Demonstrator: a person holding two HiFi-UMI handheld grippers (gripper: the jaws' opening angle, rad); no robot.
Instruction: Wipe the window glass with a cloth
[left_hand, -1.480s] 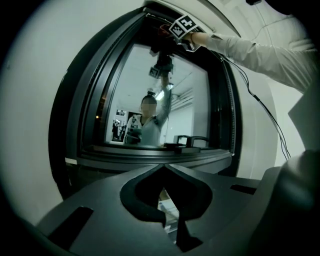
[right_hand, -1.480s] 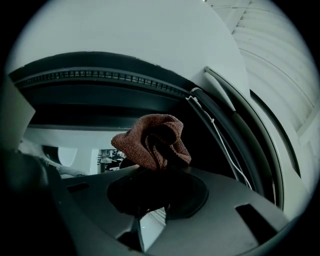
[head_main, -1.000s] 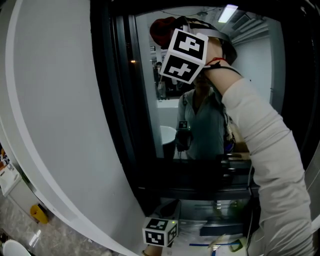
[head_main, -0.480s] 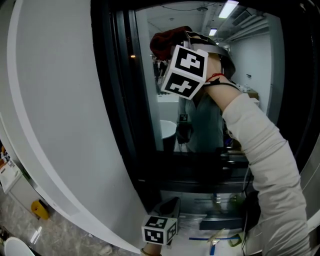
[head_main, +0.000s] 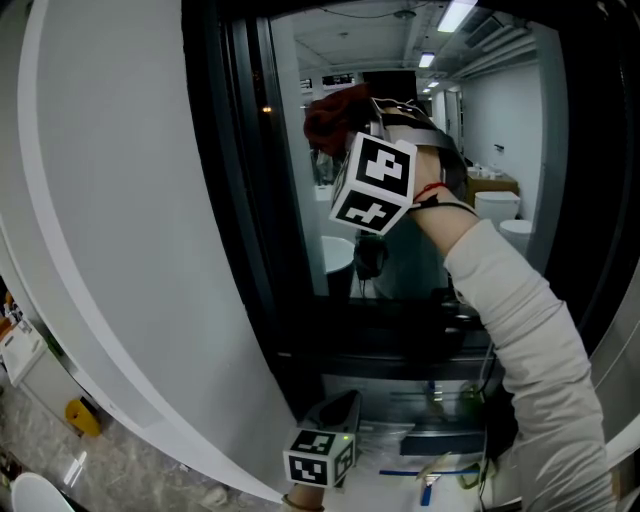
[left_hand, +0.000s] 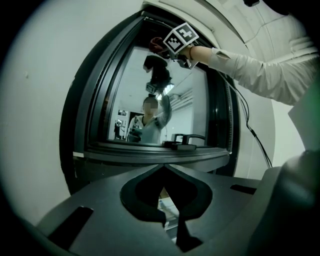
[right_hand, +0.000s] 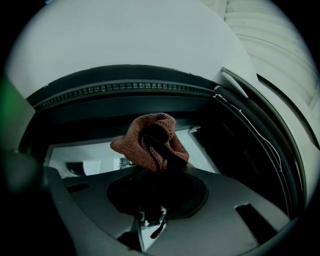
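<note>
A red-brown cloth (head_main: 328, 112) is bunched against the upper part of the window glass (head_main: 505, 140). My right gripper (head_main: 350, 130) is shut on it, raised on an outstretched arm in a pale sleeve. In the right gripper view the cloth (right_hand: 150, 142) sticks up from the jaws of the right gripper (right_hand: 157, 167) and touches the glass (right_hand: 90, 160) just under the dark top frame. The left gripper view shows the cloth (left_hand: 156, 44) high on the glass (left_hand: 135, 85). My left gripper (head_main: 335, 415) hangs low below the sill; its jaws (left_hand: 169, 222) are shut and hold nothing.
A dark window frame (head_main: 235, 200) borders the glass, with a white wall (head_main: 100, 200) to its left. A black window handle (left_hand: 187, 137) lies along the bottom rail. A thin cable (left_hand: 250, 130) runs down the right wall. Small items (head_main: 440, 470) lie below the sill.
My right gripper has slid down the glass and slightly to the right with the cloth in it. My left gripper has stayed in place.
</note>
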